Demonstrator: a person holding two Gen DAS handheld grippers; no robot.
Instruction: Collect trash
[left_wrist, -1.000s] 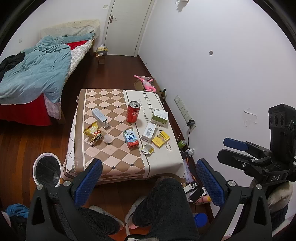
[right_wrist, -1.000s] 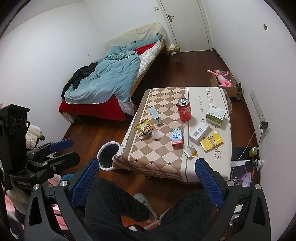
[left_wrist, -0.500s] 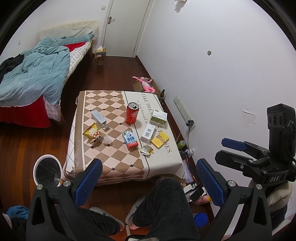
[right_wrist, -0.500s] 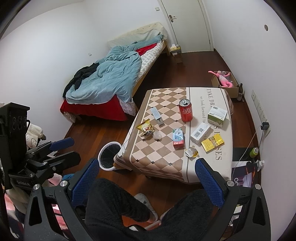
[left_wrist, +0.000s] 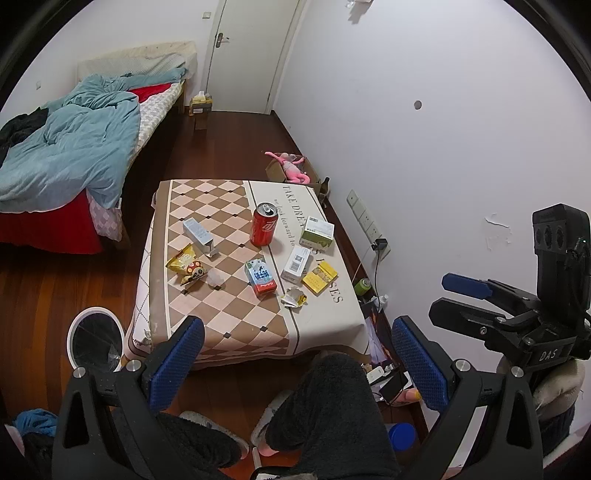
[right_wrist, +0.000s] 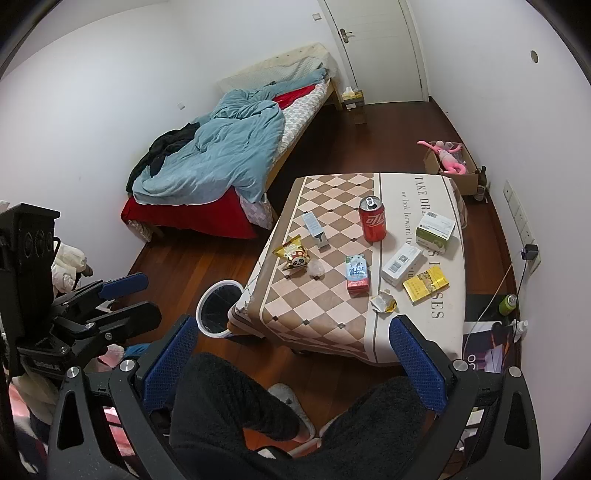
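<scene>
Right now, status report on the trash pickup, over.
Both grippers, left gripper and right gripper, open, empty. Trash on table untouched, red can upright. Bin open beside table.

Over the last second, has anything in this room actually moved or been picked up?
Nothing has been picked up or let go. Both cameras shifted slightly, so the table sits a little differently in view. The left gripper and right gripper stay open and empty above the person's knees. The red can, snack bag, boxes and bin lie as before.
</scene>
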